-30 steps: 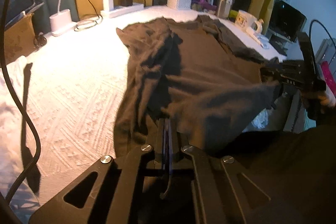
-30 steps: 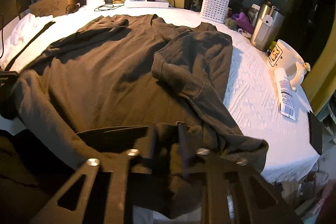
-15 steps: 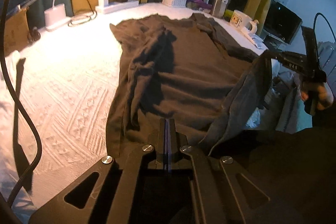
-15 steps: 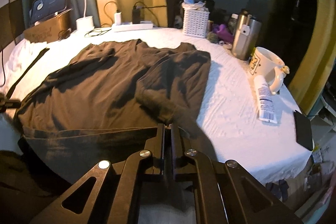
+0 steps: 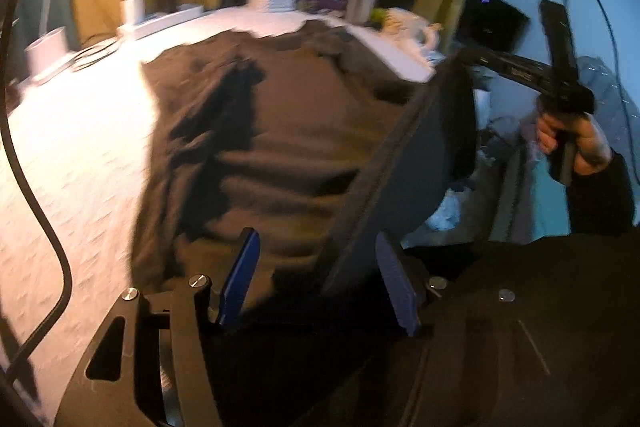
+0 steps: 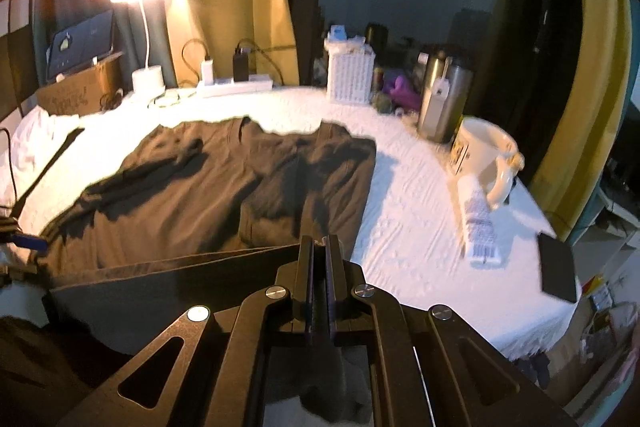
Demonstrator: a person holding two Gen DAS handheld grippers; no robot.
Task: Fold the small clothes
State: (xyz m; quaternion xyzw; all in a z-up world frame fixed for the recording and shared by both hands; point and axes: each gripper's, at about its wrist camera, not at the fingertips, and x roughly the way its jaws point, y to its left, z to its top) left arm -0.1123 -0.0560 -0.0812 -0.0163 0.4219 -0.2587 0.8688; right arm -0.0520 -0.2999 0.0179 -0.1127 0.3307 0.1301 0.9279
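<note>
brown shirt (image 6: 224, 187) lies flat on the white bedspread (image 6: 408, 211), long axis running from the near hem to the far collar. right gripper (image 6: 318, 251) is clamped on the lifted hem; left gripper (image 5: 316, 267) jaws are opening, with the hem fabric loose between them.

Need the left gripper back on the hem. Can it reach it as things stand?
Probably yes: the left gripper is opening, the shirt hem runs between its fingers, unobstructed; the right gripper holds the other end.

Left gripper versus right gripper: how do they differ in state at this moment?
The left gripper has its blue pads apart, jaws opening, pinching nothing; the right gripper is clamped on the brown shirt's hem. The left sits low by the near edge; the right holds its corner lifted. Both point across the bed.
</note>
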